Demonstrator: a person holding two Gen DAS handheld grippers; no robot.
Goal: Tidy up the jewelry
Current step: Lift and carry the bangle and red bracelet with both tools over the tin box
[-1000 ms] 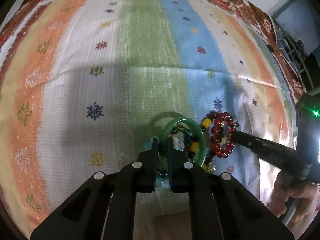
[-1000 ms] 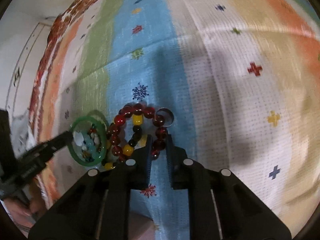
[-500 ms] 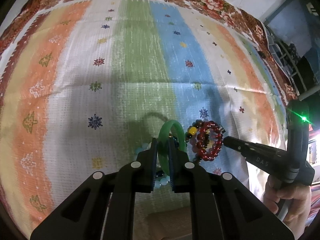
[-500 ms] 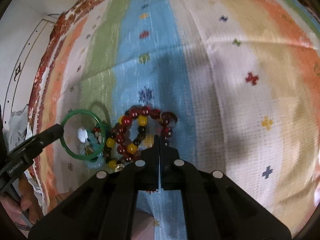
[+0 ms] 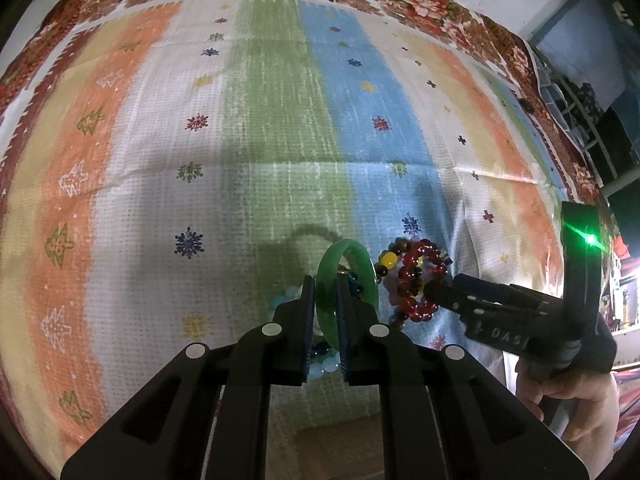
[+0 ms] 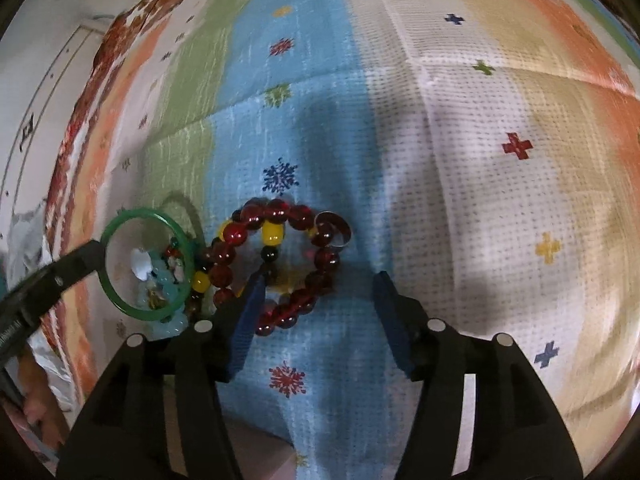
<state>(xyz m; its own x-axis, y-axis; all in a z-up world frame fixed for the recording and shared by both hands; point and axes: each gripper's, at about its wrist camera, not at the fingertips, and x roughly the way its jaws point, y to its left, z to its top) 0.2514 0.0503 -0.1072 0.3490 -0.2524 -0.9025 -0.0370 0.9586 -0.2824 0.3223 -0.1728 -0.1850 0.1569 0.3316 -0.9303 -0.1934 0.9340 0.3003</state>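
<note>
My left gripper [image 5: 325,286] is shut on a green bangle [image 5: 347,254] and holds it upright above a small pile of pale blue and dark beads [image 5: 326,364]. The bangle also shows in the right wrist view [image 6: 146,214]. A red bead bracelet [image 6: 276,216], tangled with a strand of yellow and black beads [image 6: 273,236], lies on the blue stripe. A silver ring [image 6: 340,232] lies at its right edge. My right gripper [image 6: 318,288] is open, with its left finger over the bracelet's lower left side. The bracelet also shows in the left wrist view [image 5: 416,280].
A striped woven cloth [image 5: 280,140] covers the surface, over a floral cover [image 5: 420,0] at the far edge. Shelving [image 5: 580,100] stands beyond the right edge. A white wall [image 6: 36,80] lies to the left in the right wrist view.
My right gripper was shut on the red bracelet and has opened wide. My left gripper has lifted the green bangle upright off the bead pile.
</note>
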